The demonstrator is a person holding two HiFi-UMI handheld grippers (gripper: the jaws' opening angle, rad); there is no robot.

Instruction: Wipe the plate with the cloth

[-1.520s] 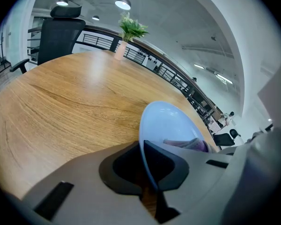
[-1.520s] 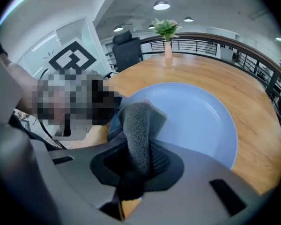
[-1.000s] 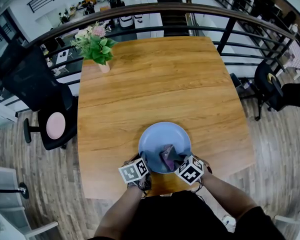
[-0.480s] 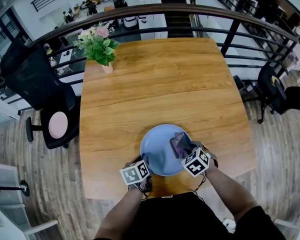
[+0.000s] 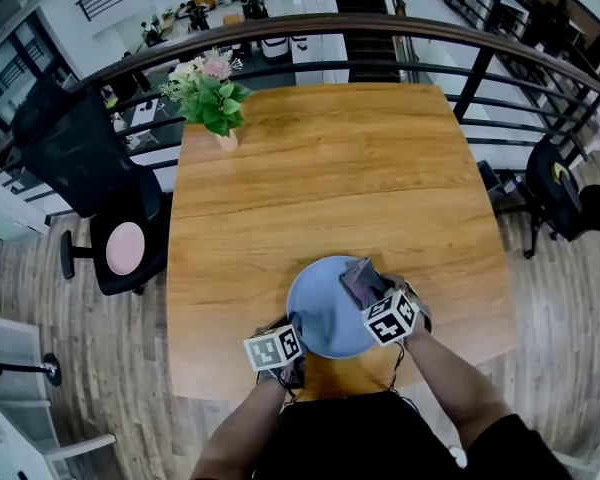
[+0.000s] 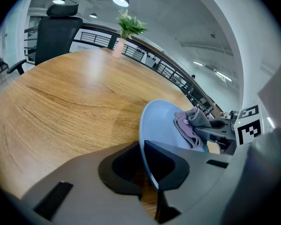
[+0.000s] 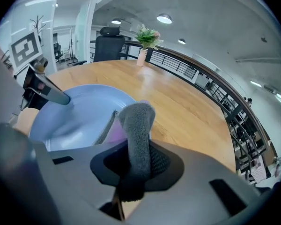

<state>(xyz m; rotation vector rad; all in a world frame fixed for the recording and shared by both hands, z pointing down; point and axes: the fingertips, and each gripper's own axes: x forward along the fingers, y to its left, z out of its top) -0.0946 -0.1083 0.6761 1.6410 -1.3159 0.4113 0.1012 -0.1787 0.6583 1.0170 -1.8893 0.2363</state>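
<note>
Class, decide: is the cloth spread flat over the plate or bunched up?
Bunched up: the cloth stands crumpled in the right gripper's closed jaws over the plate.

Wood worktop (image 5: 330, 178), flowers in a vase (image 5: 212, 93) at its far-left corner. Black chair (image 5: 75, 153) left of it, pink cushion (image 5: 125, 248) on its seat. Dark railing (image 5: 310, 26) curves round the far edge. Second chair (image 5: 555, 193) at right. Plank floor (image 5: 70, 368).

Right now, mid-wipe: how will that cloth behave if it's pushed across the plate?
Likely floppy: the cloth bunches and folds where the right gripper's jaws pinch it. Probably light, since it looks like thin fabric. Its fuzzy nap may drag rather than slide on the smooth plate.
</note>
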